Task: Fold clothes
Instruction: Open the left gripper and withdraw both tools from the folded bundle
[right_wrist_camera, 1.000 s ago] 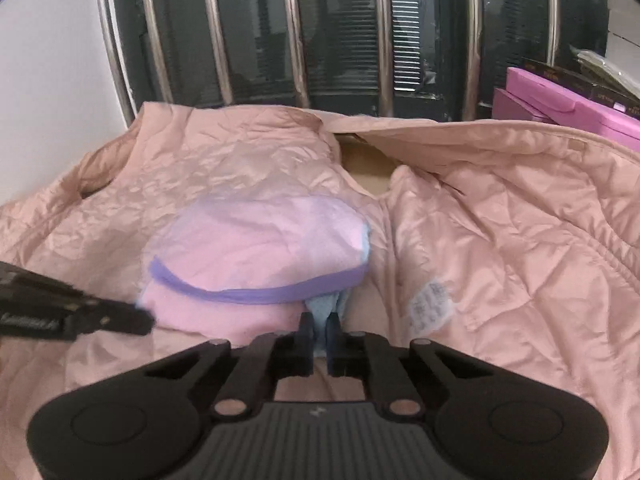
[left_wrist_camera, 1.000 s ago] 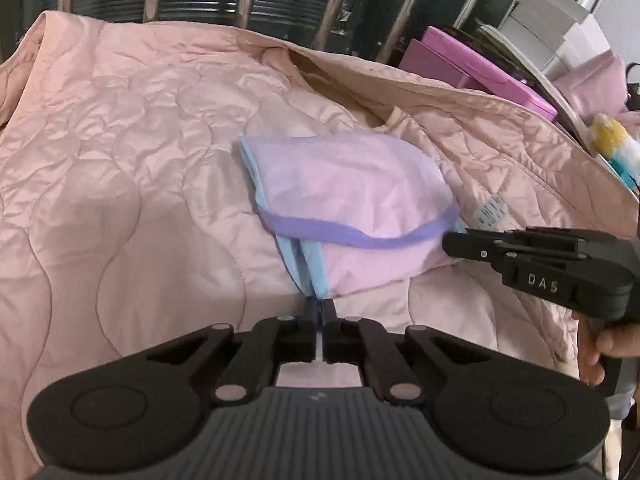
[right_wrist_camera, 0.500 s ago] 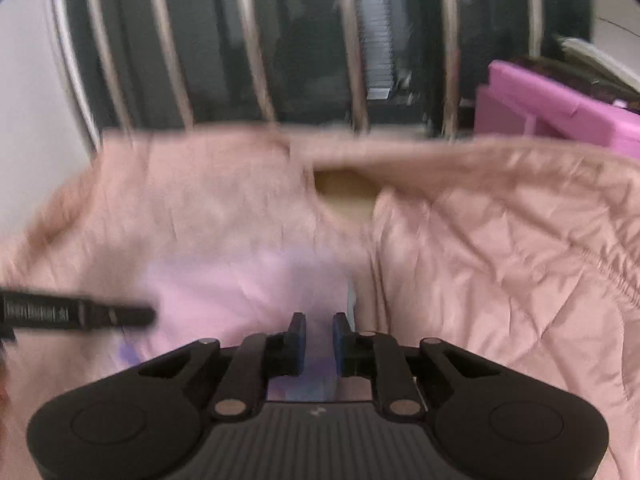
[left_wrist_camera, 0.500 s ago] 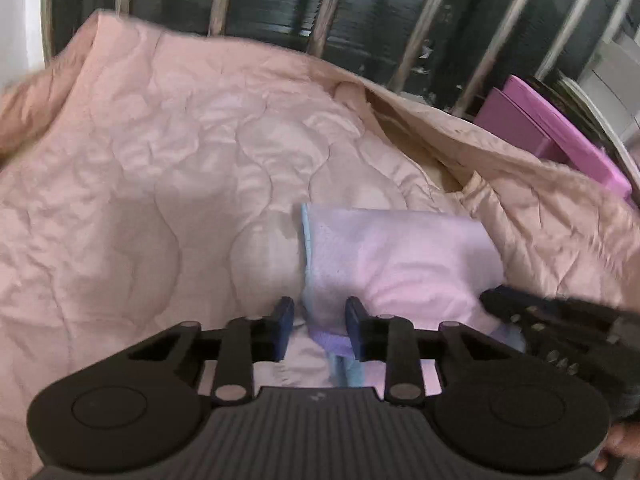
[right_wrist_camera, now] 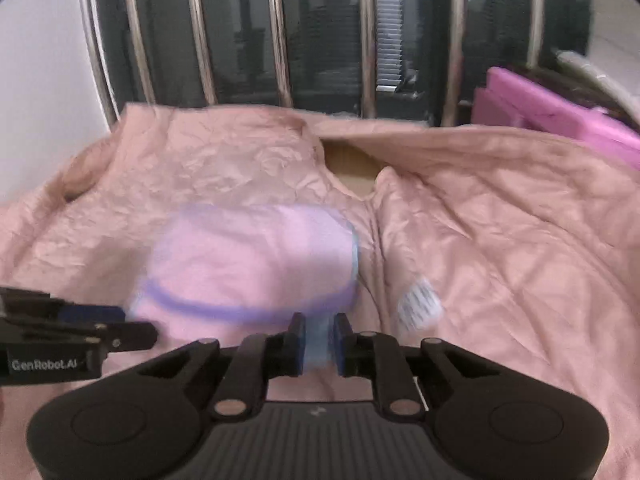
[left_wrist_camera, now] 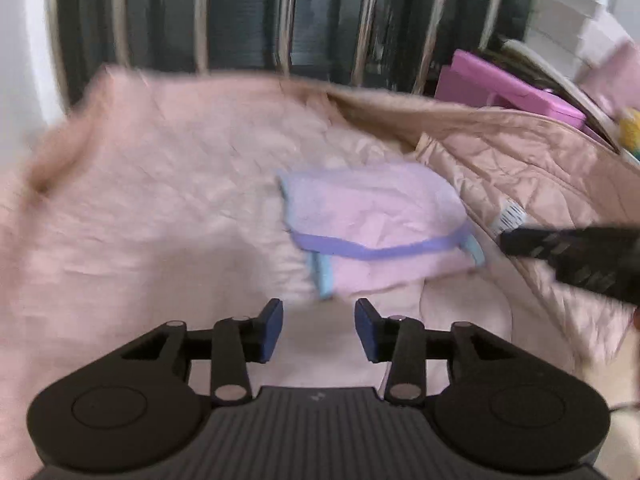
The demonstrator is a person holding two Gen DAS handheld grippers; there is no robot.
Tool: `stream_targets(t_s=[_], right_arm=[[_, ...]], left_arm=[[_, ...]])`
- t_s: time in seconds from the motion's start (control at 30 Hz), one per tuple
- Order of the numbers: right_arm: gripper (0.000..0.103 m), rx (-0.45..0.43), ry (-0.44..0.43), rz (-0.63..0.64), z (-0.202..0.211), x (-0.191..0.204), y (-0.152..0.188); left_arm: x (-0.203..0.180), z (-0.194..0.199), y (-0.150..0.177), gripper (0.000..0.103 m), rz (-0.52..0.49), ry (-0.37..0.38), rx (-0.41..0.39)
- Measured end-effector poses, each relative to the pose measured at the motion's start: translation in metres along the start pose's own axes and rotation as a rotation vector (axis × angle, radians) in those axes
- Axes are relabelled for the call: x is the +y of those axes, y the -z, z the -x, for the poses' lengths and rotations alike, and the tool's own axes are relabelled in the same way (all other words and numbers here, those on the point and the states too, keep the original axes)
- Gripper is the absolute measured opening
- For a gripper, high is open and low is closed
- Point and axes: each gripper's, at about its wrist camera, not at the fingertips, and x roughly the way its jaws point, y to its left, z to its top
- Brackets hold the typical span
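Since the frame half a second ago, the left hand-held gripper (left_wrist_camera: 319,326) has spread wide and backed off the folded garment (left_wrist_camera: 376,224), gripping nothing. The right hand-held gripper (right_wrist_camera: 319,340) has narrowed onto the garment's light blue edge (right_wrist_camera: 318,344). The garment (soft lilac, purple trim) lies on a quilted pink coat (right_wrist_camera: 500,260). Metal window bars (right_wrist_camera: 200,32) stand behind; pink boxes (right_wrist_camera: 552,116) sit right.
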Motion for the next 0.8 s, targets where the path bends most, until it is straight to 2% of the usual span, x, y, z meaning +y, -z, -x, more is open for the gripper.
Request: stream_targets(t_s=[0.1,0.17,0.3,0.4,0.53,0.6,0.67,0.8], right_arm=[[0.031,-0.08,-0.014,0.009,0.059,0.007,0.013],[0.036,-0.122,-0.035,0.014,0.101,0.013,0.025],[0.047,-0.171,-0.081,0.015,0.166,0.026,0.057],[0.055,-0.185,-0.103,0.009,0.206,0.039,0.09],[0.068,-0.185,-0.135,0.019,0.241,0.058,0.134],[0.072,-0.186,-0.149,0.027,0.252,0.065,0.154],[0.073,-0.177,-0.154,0.017,0.258,0.07,0.173],[0.079,-0.146,-0.15,-0.002,0.257,0.084,0.206]], left_arm=[[-0.001,0.055,0.024,0.055,0.003,0.026,-0.05],[-0.002,0.091,0.04,0.065,0.006,0.043,-0.082],[-0.009,0.149,0.076,0.067,0.015,0.036,-0.122],[-0.013,0.177,0.103,0.079,0.028,0.034,-0.145],[-0.021,0.203,0.14,0.085,0.009,-0.015,-0.168],[-0.023,0.214,0.158,0.091,0.004,-0.05,-0.183],[-0.022,0.221,0.176,0.103,0.018,-0.071,-0.207],[-0.013,0.222,0.208,0.103,0.076,-0.07,-0.212]])
